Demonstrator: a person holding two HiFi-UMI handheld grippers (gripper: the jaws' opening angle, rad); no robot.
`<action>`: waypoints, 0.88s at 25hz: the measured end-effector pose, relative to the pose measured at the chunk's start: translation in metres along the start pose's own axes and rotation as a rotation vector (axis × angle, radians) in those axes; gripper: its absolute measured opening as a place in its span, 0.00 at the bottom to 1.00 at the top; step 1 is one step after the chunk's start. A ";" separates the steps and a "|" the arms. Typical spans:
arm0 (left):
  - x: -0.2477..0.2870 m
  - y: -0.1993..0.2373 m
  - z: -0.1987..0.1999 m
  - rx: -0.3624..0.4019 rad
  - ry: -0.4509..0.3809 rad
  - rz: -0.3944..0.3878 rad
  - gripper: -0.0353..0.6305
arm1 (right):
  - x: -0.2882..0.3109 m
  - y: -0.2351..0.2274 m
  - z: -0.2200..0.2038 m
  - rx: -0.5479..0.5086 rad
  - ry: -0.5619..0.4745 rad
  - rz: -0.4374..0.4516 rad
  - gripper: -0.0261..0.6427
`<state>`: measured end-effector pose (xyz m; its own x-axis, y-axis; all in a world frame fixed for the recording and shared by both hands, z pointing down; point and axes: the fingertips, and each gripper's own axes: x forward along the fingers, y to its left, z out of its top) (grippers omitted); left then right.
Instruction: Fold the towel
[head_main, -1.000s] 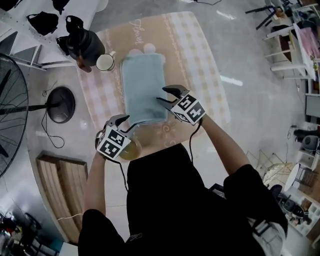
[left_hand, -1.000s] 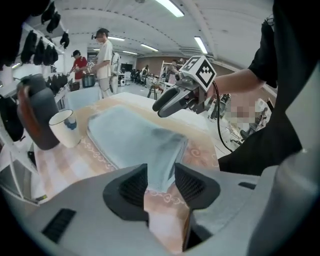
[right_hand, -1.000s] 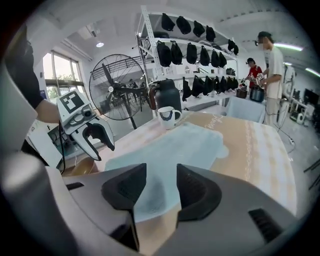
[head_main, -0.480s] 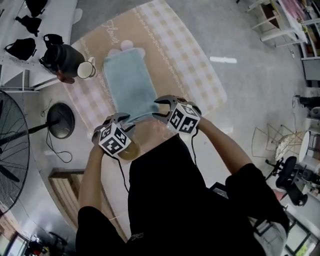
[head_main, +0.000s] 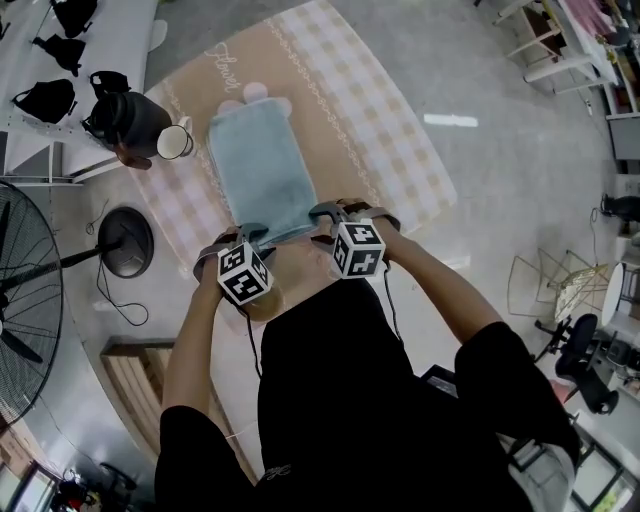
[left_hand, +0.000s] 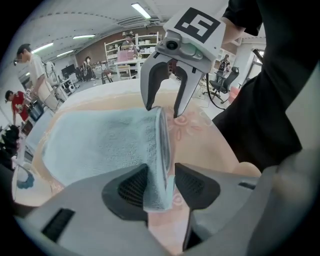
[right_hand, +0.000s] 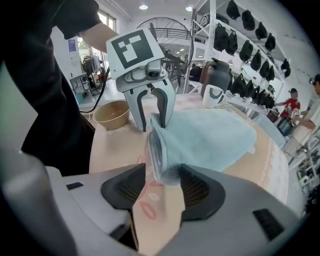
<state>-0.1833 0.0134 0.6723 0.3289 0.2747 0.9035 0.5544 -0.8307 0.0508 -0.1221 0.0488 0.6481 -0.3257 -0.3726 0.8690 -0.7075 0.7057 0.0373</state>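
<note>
A light blue towel (head_main: 258, 175) lies flat on the beige checked tablecloth (head_main: 385, 120), its short near edge toward me. My left gripper (head_main: 250, 237) stands at the near left corner, and in the left gripper view (left_hand: 160, 176) the towel's edge (left_hand: 159, 150) runs between its jaws. It rests against one pad (left_hand: 134, 187), with a gap to the other, so the jaws are open. My right gripper (head_main: 326, 216) straddles the near right corner. In the right gripper view (right_hand: 162, 177) the towel's corner (right_hand: 162, 165) sits between its open jaws.
A tan bowl (right_hand: 112, 114) stands on the table's near edge beside the left gripper. A black jug (head_main: 125, 115) and a white mug (head_main: 175, 140) stand at the far left of the cloth. A floor fan (head_main: 25, 300) and a wooden bench (head_main: 130, 390) are on the left.
Both grippers have come down and toward me to the towel's near edge, rolling as they went. The right one moved off the towel's top to its near right corner. The towel lies as before.
</note>
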 end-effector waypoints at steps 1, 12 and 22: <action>0.001 0.001 0.000 0.007 0.006 0.006 0.30 | 0.003 0.000 -0.002 -0.005 0.009 0.001 0.33; 0.008 0.006 -0.002 0.092 0.040 0.057 0.29 | 0.022 -0.007 -0.019 -0.018 0.035 0.031 0.32; 0.010 0.013 0.000 0.032 0.041 0.052 0.22 | 0.020 -0.019 -0.017 0.069 -0.011 0.078 0.17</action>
<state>-0.1731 0.0054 0.6818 0.3267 0.2109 0.9213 0.5619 -0.8272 -0.0099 -0.1044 0.0383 0.6732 -0.3881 -0.3249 0.8624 -0.7209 0.6900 -0.0645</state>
